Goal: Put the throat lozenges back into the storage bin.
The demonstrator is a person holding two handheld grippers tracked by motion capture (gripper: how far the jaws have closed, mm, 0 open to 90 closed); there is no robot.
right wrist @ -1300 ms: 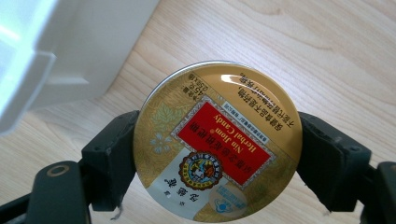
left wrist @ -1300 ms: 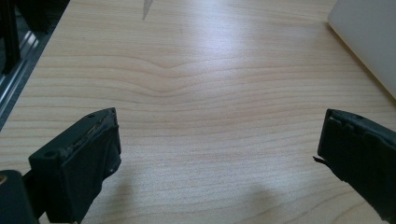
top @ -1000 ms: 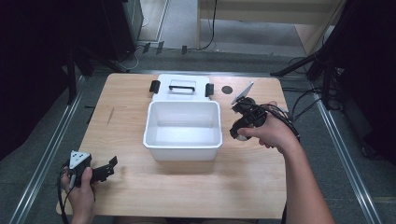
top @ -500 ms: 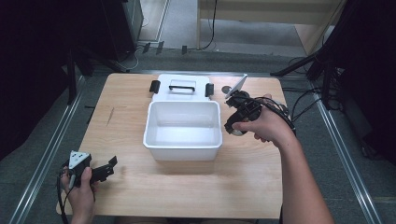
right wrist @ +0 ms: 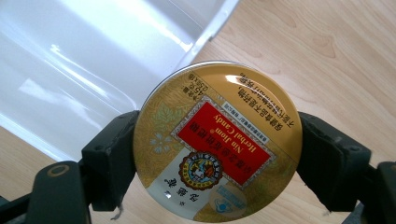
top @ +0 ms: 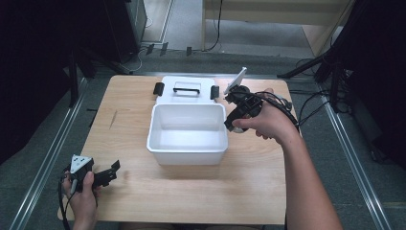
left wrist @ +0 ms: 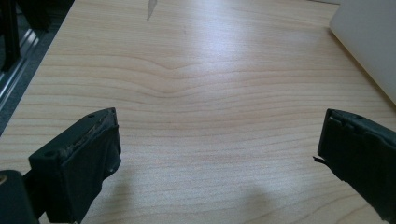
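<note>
A round gold candy tin (right wrist: 217,142) with a red label sits clamped between the two black jaws of my right gripper (right wrist: 217,154). In the high view that gripper (top: 231,123) hangs just off the right rim of the white open bin (top: 187,134), beside its far right corner. The bin's inside looks bare. Its glossy white corner (right wrist: 93,70) shows right behind the tin. My left gripper (top: 114,168) rests at the table's near left corner, held by a hand, jaws wide apart with only wood (left wrist: 210,116) between them.
The bin's white lid (top: 186,88), with a black handle and two black latches, lies flat behind the bin. Cables trail off the table's right side. The bin's outer wall (left wrist: 369,42) stands to the right of the left gripper. Bare wood (top: 191,191) lies in front of the bin.
My right gripper has carried the tin left and away from the person, up to the bin's right rim. The left gripper has stayed in place.
</note>
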